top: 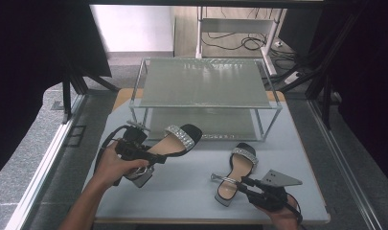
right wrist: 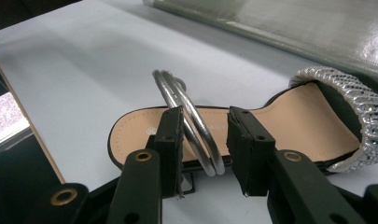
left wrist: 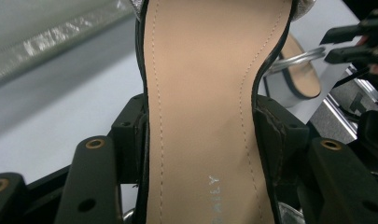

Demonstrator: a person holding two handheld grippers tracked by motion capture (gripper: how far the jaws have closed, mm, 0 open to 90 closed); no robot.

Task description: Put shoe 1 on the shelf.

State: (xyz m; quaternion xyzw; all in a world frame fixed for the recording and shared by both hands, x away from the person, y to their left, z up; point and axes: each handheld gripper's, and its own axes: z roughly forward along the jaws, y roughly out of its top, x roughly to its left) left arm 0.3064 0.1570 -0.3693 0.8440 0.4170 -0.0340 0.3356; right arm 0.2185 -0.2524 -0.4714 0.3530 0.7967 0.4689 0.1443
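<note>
A black heeled sandal (top: pixel 175 141) with a glittery silver toe band is lifted off the grey table (top: pixel 182 191) at the left. My left gripper (top: pixel 146 155) is shut on its waist, and both pads (left wrist: pixel 130 135) press the edges of the tan insole (left wrist: pixel 200 84). The matching sandal (top: pixel 242 160) lies flat on the table at the right. My right gripper (top: pixel 242 183) reaches its heel end. In the right gripper view my gripper (right wrist: pixel 205 140) straddles the upright silver ankle strap (right wrist: pixel 186 107); the strap is close beside the left pad, and a gap separates it from the right pad.
A two-tier rack with frosted glass shelves (top: pixel 206 84) stands at the back of the table, and its lower shelf (right wrist: pixel 294 23) is just beyond the right sandal. The table's front edge is close under both hands. Cables lie on the floor behind.
</note>
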